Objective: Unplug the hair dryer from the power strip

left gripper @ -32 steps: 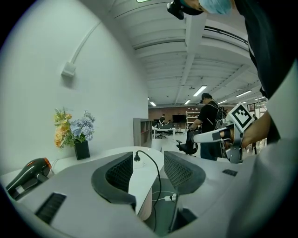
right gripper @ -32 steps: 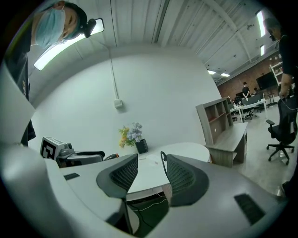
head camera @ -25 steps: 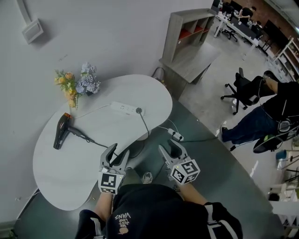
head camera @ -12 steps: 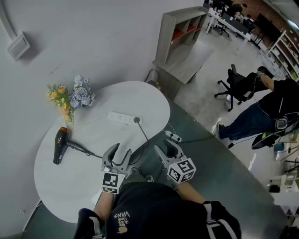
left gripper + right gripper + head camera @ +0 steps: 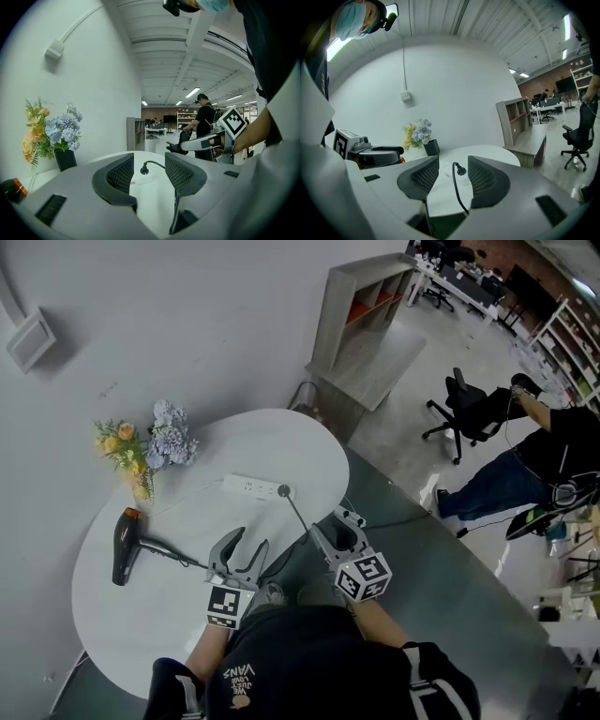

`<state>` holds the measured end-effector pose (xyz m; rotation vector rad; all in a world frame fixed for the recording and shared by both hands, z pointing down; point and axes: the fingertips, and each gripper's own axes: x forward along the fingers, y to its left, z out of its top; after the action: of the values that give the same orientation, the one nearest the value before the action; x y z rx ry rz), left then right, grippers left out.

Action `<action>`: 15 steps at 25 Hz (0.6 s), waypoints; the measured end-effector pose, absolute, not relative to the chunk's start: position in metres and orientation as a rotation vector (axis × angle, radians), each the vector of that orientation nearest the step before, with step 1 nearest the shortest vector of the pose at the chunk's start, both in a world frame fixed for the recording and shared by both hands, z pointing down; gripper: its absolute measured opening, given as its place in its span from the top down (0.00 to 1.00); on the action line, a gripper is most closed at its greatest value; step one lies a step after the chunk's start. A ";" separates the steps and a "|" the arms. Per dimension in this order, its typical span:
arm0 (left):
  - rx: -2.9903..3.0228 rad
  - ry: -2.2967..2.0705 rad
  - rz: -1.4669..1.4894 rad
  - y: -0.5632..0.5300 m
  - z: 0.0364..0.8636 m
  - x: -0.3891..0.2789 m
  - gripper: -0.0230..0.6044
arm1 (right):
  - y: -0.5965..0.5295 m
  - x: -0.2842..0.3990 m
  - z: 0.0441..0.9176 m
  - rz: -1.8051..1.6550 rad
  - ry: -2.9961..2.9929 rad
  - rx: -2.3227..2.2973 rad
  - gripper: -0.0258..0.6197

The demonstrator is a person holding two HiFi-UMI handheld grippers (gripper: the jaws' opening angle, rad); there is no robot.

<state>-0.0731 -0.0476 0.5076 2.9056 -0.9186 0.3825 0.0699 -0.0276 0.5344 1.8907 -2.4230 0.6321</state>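
A black hair dryer [image 5: 123, 546] with an orange nozzle lies on the left of the white oval table [image 5: 281, 442]. Its cord runs across the table, off the near edge, and back up to a black plug [image 5: 282, 491] seated in the right end of a white power strip [image 5: 249, 487]. My left gripper [image 5: 247, 545] is open over the table's near edge, and the plug [image 5: 144, 169] shows far ahead between its jaws. My right gripper [image 5: 336, 529] is open beside the table edge, with the plug [image 5: 460, 169] and cord [image 5: 456, 192] ahead of it. Neither touches anything.
A vase of flowers [image 5: 141, 448] stands at the table's back left, by the wall. A grey shelf unit [image 5: 367, 320] stands behind the table. A black office chair [image 5: 464, 413] and a seated person [image 5: 553, 460] are to the right.
Both grippers have edged forward toward the power strip and stayed open. The head view has shifted a little. Hair dryer, plug and strip have not moved.
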 end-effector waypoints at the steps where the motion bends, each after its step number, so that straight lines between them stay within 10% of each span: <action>1: 2.904 -0.921 0.382 -0.051 0.508 -0.074 0.64 | -0.032 0.070 0.535 0.628 -2.422 1.888 0.69; 15: 2.818 -1.090 0.374 -0.085 0.513 -0.060 0.64 | -0.088 0.087 0.556 0.562 -2.450 1.648 0.69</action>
<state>-0.0600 -0.0848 0.5125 2.8175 -1.0897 0.3738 0.0867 -0.0880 0.5562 1.6484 -2.4497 0.5619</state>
